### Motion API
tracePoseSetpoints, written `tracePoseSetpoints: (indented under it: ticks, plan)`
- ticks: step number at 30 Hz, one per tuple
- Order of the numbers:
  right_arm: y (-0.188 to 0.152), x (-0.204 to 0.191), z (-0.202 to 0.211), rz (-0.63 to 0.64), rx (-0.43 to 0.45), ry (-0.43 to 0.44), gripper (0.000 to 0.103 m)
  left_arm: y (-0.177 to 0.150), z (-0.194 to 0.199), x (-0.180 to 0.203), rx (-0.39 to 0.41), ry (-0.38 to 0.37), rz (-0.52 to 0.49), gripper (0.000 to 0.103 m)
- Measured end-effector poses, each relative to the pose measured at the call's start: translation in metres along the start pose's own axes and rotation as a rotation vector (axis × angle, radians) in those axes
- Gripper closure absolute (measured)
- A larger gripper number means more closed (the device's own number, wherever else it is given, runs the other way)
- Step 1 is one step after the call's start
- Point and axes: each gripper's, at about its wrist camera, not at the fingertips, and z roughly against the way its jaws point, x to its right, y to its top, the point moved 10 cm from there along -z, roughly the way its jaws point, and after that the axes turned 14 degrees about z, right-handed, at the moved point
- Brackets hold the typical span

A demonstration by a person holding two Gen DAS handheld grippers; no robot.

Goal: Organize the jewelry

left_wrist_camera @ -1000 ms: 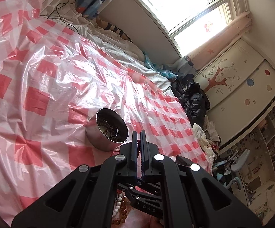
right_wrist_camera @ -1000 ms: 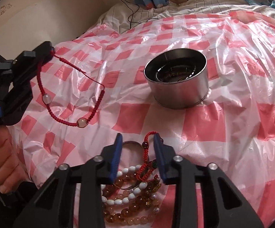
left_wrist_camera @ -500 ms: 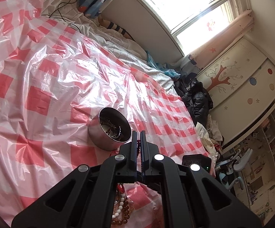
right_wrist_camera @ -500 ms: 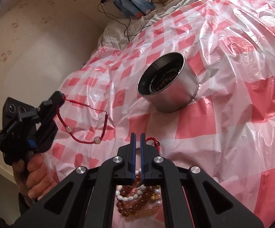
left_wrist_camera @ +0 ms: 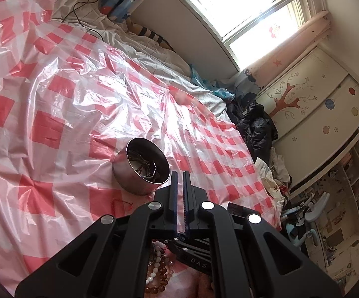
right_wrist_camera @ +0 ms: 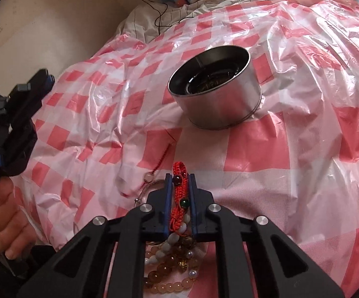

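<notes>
Red-checked plastic sheet (left_wrist_camera: 55, 114) over unmade bed (left_wrist_camera: 154, 52)

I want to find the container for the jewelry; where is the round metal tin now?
In the right wrist view the round metal tin stands open on the red-checked plastic sheet, just beyond the right gripper, right of centre.

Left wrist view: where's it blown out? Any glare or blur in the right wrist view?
Left wrist view: window overexposed, sheen on the plastic sheet. Right wrist view: glare on the sheet's upper right; left gripper soft at the frame edge; strong fisheye bending in both.
</notes>
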Motion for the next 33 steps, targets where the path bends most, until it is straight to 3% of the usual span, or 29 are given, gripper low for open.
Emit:
tracePoseSetpoints:
  ticks: [6, 13, 18, 20, 22, 23, 24, 25, 30, 33]
  plan:
    - [0.008, 0.005, 0.014, -0.064, 0.061, 0.055, 0.090, -0.001, -0.002, -0.004, -0.007, 0.032, -0.007, 0.101]
    - [0.014, 0.009, 0.025, -0.099, 0.098, 0.066, 0.090, -0.026, -0.037, -0.054, -0.108, 0.300, -0.059, 0.095]
    - [0.014, 0.015, 0.030, -0.127, 0.112, 0.075, 0.090, -0.044, -0.055, -0.068, -0.135, 0.460, -0.190, 0.056]
    - [0.014, 0.015, 0.033, -0.126, 0.115, 0.078, 0.090, -0.048, -0.061, -0.075, -0.145, 0.518, -0.222, 0.053]
    - [0.014, 0.014, 0.033, -0.125, 0.116, 0.082, 0.090, -0.051, -0.065, -0.083, -0.163, 0.555, -0.239, 0.053]
    - [0.014, 0.013, 0.033, -0.125, 0.117, 0.084, 0.090, -0.055, -0.068, -0.086, -0.177, 0.562, -0.248, 0.059]
    - [0.015, 0.013, 0.033, -0.125, 0.118, 0.086, 0.090, -0.057, -0.071, -0.088, -0.189, 0.576, -0.270, 0.085]
    - [0.015, 0.013, 0.034, -0.126, 0.120, 0.087, 0.090, -0.060, -0.072, -0.091, -0.202, 0.600, -0.291, 0.095]
    - [0.016, 0.013, 0.037, -0.137, 0.138, 0.109, 0.090, -0.059, -0.068, -0.076, -0.178, 0.602, -0.361, 0.095]
    - [0.019, 0.011, 0.041, -0.139, 0.157, 0.124, 0.090, -0.047, -0.057, -0.065, -0.114, 0.603, -0.384, 0.095]
